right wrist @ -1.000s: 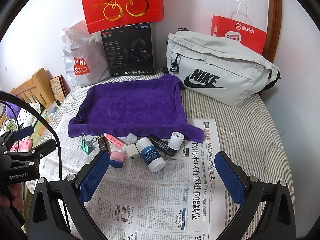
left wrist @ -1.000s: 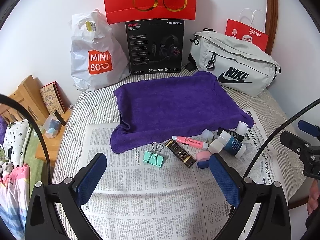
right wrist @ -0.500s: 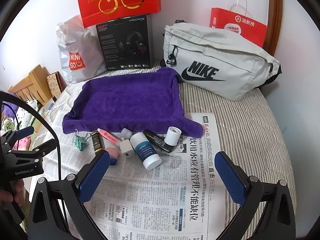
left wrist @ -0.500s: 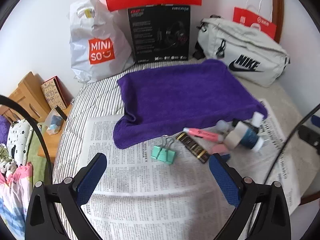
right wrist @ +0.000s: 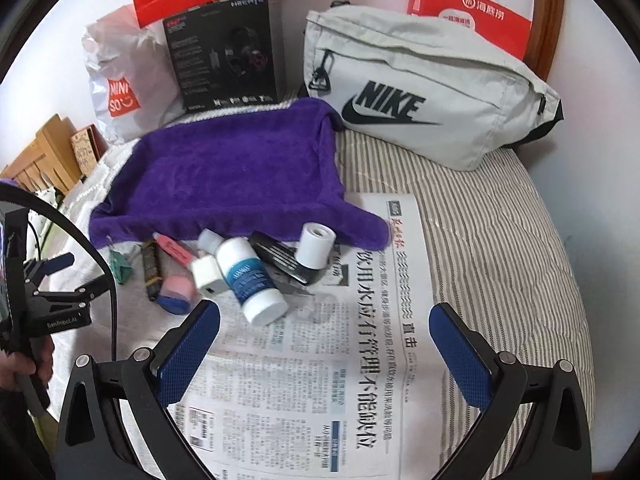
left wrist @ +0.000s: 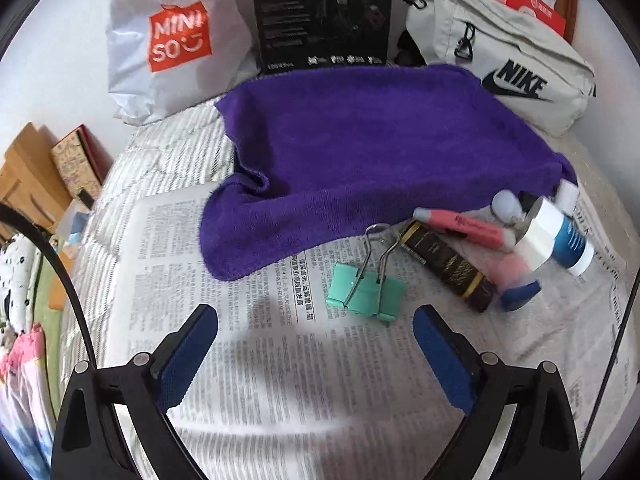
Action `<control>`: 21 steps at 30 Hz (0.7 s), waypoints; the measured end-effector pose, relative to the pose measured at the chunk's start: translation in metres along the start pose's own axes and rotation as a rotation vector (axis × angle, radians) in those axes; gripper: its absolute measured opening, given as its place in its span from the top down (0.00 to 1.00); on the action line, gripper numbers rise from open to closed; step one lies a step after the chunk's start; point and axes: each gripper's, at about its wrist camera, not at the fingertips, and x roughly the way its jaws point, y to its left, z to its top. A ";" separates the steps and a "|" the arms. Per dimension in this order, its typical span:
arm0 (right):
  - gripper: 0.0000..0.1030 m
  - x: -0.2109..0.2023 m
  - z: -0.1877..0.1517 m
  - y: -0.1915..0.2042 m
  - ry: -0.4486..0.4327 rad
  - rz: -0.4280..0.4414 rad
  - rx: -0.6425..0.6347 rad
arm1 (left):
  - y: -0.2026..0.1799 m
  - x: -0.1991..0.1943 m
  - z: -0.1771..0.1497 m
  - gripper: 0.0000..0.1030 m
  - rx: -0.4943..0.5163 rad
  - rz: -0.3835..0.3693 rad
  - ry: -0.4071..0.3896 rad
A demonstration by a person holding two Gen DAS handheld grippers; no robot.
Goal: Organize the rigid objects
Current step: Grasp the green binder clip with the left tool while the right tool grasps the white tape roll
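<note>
Small items lie on a newspaper (left wrist: pixel 280 360) in front of a purple towel (left wrist: pixel 360 152): a mint binder clip (left wrist: pixel 366 286), a dark brown tube (left wrist: pixel 448 266), a pink highlighter (left wrist: pixel 460 226), a pink and blue capsule (left wrist: pixel 516 276) and a white and blue bottle (right wrist: pixel 250 276). A white adapter (right wrist: pixel 208 278), a black tube (right wrist: pixel 280 258) and a small white roll (right wrist: pixel 316 246) show in the right wrist view. My left gripper (left wrist: pixel 316 354) is open and empty, just short of the clip. My right gripper (right wrist: pixel 324 350) is open and empty, over the newspaper near the bottle.
At the back stand a Miniso bag (left wrist: pixel 172 44), a black headset box (left wrist: pixel 320 12), a grey Nike bag (right wrist: pixel 420 96) and red paper bags (right wrist: pixel 472 16). A wooden stand with a book (left wrist: pixel 72 160) is off the bed's left edge.
My left gripper has moved forward and down towards the binder clip, which looms larger. My right gripper has moved closer to the bottle and items. Both stay open.
</note>
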 end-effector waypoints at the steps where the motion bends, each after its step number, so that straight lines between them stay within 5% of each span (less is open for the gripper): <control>1: 0.00 0.002 -0.001 -0.003 0.006 -0.012 0.002 | 0.000 0.002 0.000 0.07 0.007 -0.007 -0.002; 8: 0.00 0.017 -0.007 -0.016 0.046 -0.045 0.024 | -0.004 0.015 0.003 0.09 0.071 -0.071 -0.020; 10: 0.00 0.021 -0.007 -0.016 0.056 -0.048 0.022 | -0.004 0.018 0.003 0.22 0.087 -0.068 -0.020; 17: 0.00 0.032 -0.003 -0.011 0.068 -0.044 0.008 | -0.008 0.024 -0.003 0.36 0.107 -0.134 -0.055; 21: 0.00 0.038 0.004 -0.009 0.064 -0.018 0.018 | -0.011 0.023 -0.006 0.54 0.108 -0.165 -0.064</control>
